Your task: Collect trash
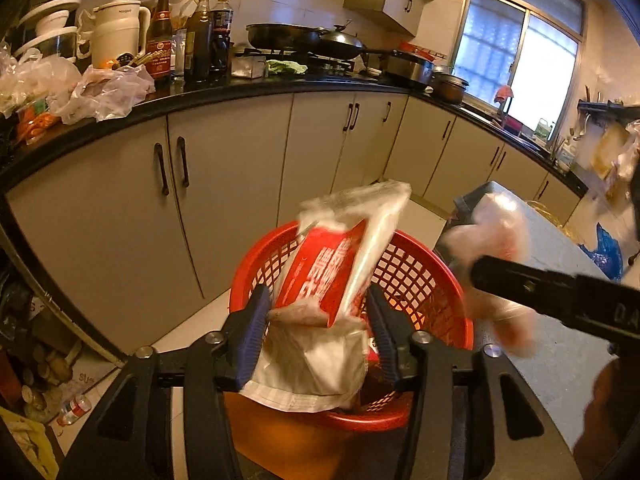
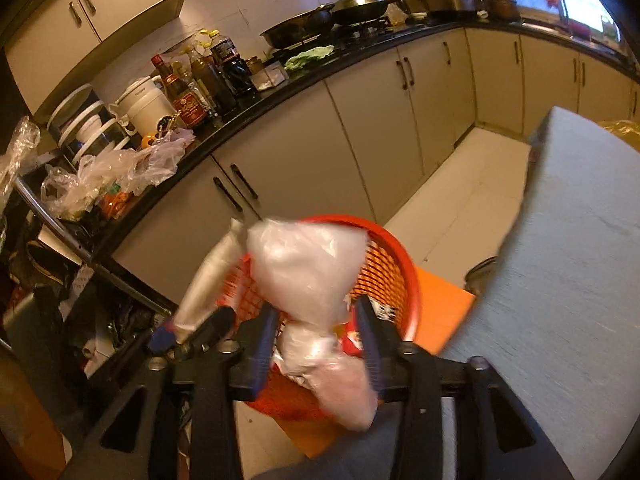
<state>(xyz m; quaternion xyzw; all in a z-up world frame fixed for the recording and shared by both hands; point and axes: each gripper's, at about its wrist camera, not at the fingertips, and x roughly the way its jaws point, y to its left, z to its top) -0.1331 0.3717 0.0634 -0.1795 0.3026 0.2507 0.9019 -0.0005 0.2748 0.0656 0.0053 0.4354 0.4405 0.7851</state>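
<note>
Both grippers hang over the red basket (image 1: 420, 280) on the floor by the table's edge so the trash can drop in: the left gripper (image 1: 318, 320) pinches a red-and-white wrapper (image 1: 336, 264), the right gripper (image 2: 316, 328) a clear plastic bag (image 2: 304, 264).

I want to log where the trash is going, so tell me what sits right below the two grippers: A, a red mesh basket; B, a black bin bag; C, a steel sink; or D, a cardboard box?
A: the left gripper, with a red and white package between its fingers, and the right gripper, with a clear plastic bag between its fingers, both hang over a red mesh basket.
</note>
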